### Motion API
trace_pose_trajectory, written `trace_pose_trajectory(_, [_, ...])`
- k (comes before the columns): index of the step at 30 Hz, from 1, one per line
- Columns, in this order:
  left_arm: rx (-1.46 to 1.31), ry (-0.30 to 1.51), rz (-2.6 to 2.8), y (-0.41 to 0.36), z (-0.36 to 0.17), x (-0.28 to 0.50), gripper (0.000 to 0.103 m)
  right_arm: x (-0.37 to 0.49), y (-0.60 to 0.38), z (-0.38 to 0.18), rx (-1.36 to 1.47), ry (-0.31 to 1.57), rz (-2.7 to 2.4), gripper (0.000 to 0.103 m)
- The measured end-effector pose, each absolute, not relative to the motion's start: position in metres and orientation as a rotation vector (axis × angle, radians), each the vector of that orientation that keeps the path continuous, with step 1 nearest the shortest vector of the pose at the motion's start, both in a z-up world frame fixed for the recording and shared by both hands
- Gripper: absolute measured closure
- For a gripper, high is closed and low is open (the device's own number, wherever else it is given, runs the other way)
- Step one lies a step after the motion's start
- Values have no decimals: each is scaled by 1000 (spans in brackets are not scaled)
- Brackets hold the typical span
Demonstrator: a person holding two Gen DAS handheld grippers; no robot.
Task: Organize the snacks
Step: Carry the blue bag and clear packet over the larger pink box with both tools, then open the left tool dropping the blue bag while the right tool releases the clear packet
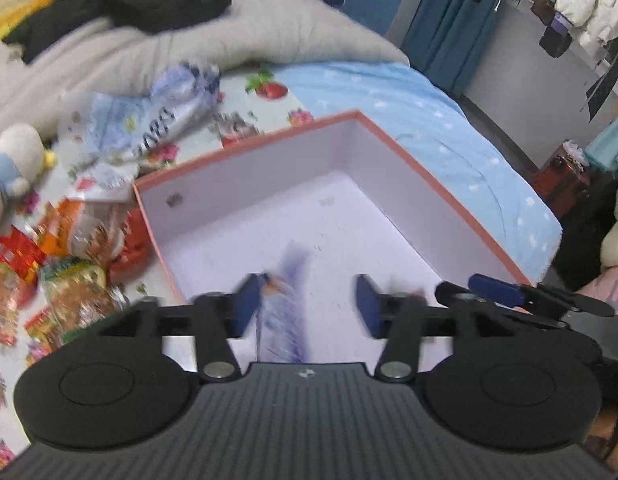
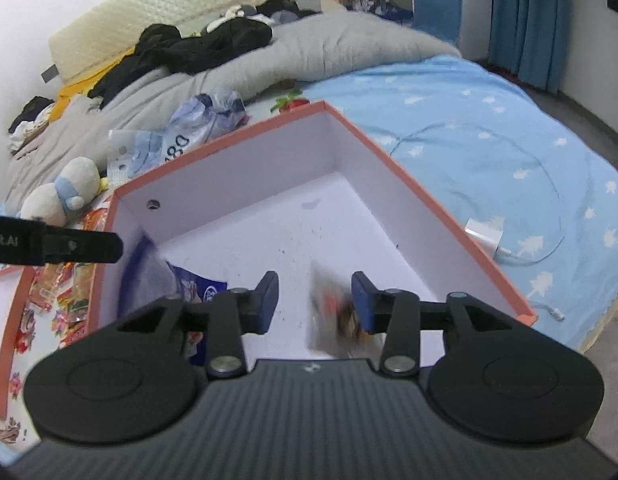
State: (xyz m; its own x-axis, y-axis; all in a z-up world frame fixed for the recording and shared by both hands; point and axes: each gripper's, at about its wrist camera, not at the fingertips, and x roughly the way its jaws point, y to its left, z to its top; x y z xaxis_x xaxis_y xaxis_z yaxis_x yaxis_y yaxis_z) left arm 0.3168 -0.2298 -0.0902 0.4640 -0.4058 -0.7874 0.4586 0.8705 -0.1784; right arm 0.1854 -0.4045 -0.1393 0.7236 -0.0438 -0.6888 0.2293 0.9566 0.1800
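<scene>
Both grippers, left gripper (image 1: 307,304) and right gripper (image 2: 315,302), hang unclenched over the box (image 2: 429,200), so either falling snack packet (image 1: 287,304) might bounce out.

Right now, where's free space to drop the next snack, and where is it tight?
Free: the box floor toward its far corner, and the blue sheet right of the box, up to the charger. Crowded: the box's near end with the blue packet and small packet, and the snack pile left of it.
</scene>
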Motion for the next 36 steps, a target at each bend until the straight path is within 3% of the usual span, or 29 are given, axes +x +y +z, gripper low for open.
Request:
trace_pose_trajectory(20, [30, 705, -524, -170, -29, 212, 41, 117, -365, -88, 221, 581, -64, 60])
trace_pose_trajectory(36, [-75, 638, -409, -95, -27, 114, 41, 59, -303, -81, 155, 535, 65, 60])
